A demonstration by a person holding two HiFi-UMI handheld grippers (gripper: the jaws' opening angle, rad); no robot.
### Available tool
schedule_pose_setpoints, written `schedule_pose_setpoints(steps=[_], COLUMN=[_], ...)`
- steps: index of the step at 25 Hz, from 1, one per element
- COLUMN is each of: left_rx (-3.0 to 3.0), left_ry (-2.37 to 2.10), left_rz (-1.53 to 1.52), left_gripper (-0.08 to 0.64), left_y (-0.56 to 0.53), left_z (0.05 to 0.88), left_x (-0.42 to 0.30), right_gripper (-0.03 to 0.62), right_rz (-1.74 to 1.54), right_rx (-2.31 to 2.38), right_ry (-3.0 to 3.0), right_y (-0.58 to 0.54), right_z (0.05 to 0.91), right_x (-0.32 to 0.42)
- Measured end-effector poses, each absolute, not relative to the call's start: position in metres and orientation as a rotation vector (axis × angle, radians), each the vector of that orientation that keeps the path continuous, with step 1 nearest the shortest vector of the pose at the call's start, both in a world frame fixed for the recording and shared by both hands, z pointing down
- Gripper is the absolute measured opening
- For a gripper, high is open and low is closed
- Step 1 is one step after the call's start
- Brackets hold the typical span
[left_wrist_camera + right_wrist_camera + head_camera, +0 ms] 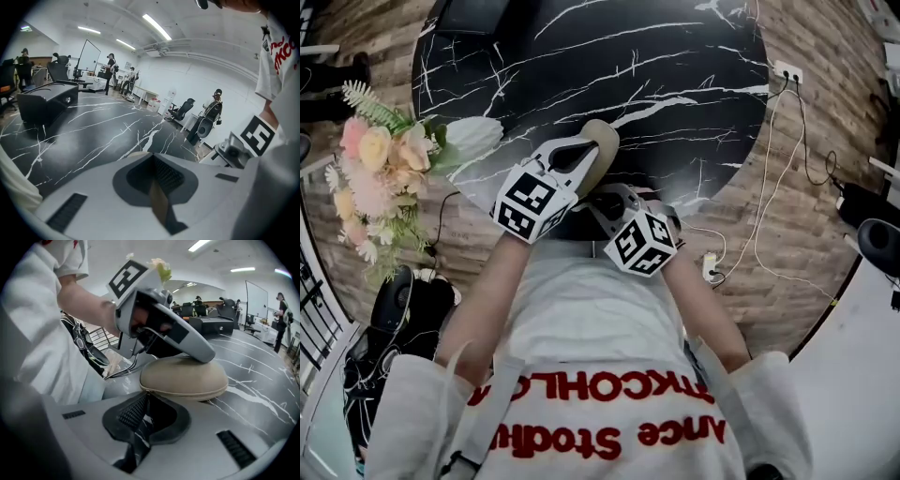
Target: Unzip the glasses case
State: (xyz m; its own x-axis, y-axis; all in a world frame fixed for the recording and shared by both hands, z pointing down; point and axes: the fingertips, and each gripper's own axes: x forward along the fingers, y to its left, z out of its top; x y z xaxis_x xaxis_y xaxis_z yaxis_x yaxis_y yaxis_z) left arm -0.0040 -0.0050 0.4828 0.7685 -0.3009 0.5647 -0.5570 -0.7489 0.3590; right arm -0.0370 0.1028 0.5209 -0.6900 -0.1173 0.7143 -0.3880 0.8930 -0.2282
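The glasses case (185, 378) lies on the tabletop (262, 380), long axis running 9 to 3, at 12 o'clock from the right tool (144, 397). That tool's narrow jaws meet the case's seam. The left tool (206, 354), jaws together, rests on top.

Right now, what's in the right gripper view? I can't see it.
A tan glasses case lies on a black marble table. The left gripper rests on its top, and the right gripper is shut at its zip seam.
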Motion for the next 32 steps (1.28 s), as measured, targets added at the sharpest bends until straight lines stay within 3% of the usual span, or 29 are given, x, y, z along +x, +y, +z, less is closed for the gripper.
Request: schedule_pose_setpoints(steps=[8, 18, 24, 32], left_rx=[2.430, 2.257, 2.142, 2.361], left_ry=[-0.627, -0.721, -0.795, -0.683], left_rz=[0.648, 0.840, 0.712, 0.849], left_gripper=[0.002, 0.002, 0.002, 0.002], left_y=[-0.006, 0.009, 0.018, 0.022], left_z=[0.480, 0.520, 0.524, 0.502], left_x=[-0.009, -0.076, -0.074, -0.039], right_gripper=[0.032, 0.032, 0.031, 0.032], right_rz=[0.704, 0.772, 0.740, 0.673], right_rx=[0.519, 0.776, 0.872, 0.499], right_ry=[-2.348, -2.280, -2.282, -2.334], right_y=[0.089, 0.038, -0.005, -0.014], right_z=[0.513, 0.507, 0.509, 0.504], right_x=[-0.028, -0.005, -0.002, 0.020])
